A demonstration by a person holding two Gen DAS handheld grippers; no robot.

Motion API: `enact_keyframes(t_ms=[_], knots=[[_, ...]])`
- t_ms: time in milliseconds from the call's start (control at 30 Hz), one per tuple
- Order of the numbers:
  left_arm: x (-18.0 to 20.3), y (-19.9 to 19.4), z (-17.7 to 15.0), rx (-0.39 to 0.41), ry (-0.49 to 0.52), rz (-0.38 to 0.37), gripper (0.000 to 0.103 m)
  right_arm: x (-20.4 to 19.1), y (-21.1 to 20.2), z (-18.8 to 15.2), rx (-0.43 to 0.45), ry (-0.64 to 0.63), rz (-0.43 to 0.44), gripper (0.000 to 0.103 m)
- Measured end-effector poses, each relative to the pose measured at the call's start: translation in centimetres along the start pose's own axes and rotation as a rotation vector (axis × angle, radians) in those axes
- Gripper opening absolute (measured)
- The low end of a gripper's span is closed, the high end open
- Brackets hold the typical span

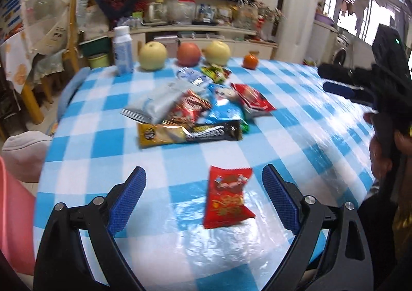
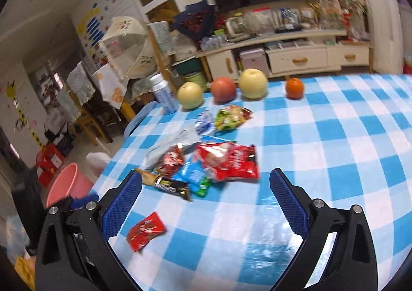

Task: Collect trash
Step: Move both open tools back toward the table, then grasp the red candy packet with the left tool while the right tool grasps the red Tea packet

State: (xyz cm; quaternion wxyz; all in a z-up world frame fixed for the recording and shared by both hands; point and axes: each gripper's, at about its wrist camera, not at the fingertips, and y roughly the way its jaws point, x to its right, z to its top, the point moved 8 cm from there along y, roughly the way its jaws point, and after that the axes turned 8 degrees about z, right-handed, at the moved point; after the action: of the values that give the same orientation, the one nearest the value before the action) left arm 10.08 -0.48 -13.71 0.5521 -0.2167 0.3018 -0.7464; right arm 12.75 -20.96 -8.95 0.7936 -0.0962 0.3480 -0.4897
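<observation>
One red wrapper (image 1: 226, 197) lies between the left gripper's (image 1: 204, 179) spread fingers.

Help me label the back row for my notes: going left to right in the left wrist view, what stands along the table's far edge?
White bottle → yellow pear → red apple → second yellow pear → small orange.

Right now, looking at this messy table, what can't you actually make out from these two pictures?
- Green wrapper: mostly buried under the blue packet in both views.
- Lone red snack packet: its print is blurred in both views.
- Pink plastic bucket: contents unseen; the left view's edge cuts it off and the right view shows only its rim.
- Pale blue bottle: label too blurred to read.
</observation>
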Motion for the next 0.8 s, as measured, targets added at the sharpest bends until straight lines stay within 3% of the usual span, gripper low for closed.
enact_keyframes(t_ms=[100,300,500,800], knots=[[1.3,1.1,-0.8,-0.047,0.03,-0.032,0.092,2.0,0.4,0.2,-0.011,0.049,-0.003,0.098],[2.3,3.5,-1.9,-0.13,0.055,-0.021,0.089,5.3,2.6,0.4,-0.046,0.121,-0.021,0.098],[2.0,5.3,-2.6,-0.197,0.047,-0.016,0.072,5.3,6.3,0.2,-0.123,0.131,0.026,0.098],[2.2,5.8,-2.1,-0.189,0.051,-0.024,0.062,5.4,10.7,-0.2,-0.195,0.106,-0.003,0.098]])
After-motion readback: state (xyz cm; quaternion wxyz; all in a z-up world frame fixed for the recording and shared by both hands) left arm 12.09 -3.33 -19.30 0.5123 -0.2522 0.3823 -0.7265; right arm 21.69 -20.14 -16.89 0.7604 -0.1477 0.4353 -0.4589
